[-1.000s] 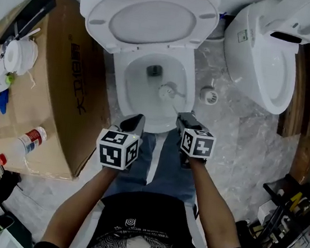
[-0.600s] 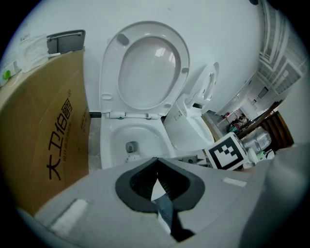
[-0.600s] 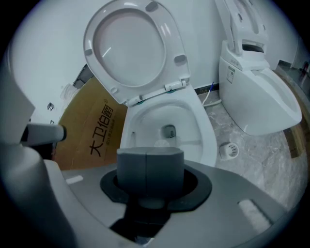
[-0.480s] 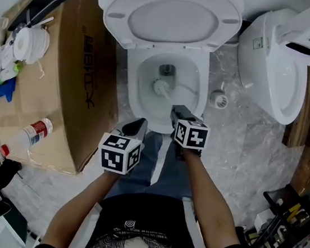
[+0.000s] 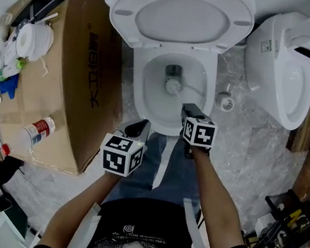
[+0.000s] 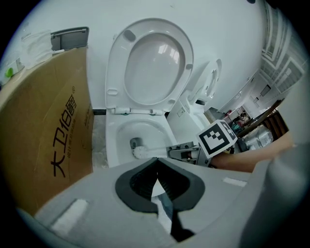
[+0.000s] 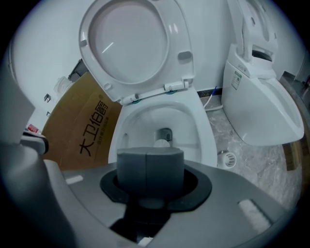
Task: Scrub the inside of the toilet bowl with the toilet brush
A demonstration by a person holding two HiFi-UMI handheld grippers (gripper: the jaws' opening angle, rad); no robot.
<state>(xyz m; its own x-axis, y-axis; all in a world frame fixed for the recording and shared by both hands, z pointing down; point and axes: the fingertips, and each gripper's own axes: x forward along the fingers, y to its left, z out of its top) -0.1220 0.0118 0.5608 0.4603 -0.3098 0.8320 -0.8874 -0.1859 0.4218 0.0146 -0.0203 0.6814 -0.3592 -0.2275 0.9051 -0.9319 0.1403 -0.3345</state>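
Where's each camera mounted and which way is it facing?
Head view: on the person's head, aimed down at the toilet bowl; forearms, left gripper and right gripper show.
Left gripper view: on the left gripper, looking past shut jaws at the bowl; right forearm shows.
Right gripper view: on the right gripper, facing the bowl; only its jaws show.
Shared: both gripper views see the toilet brush.
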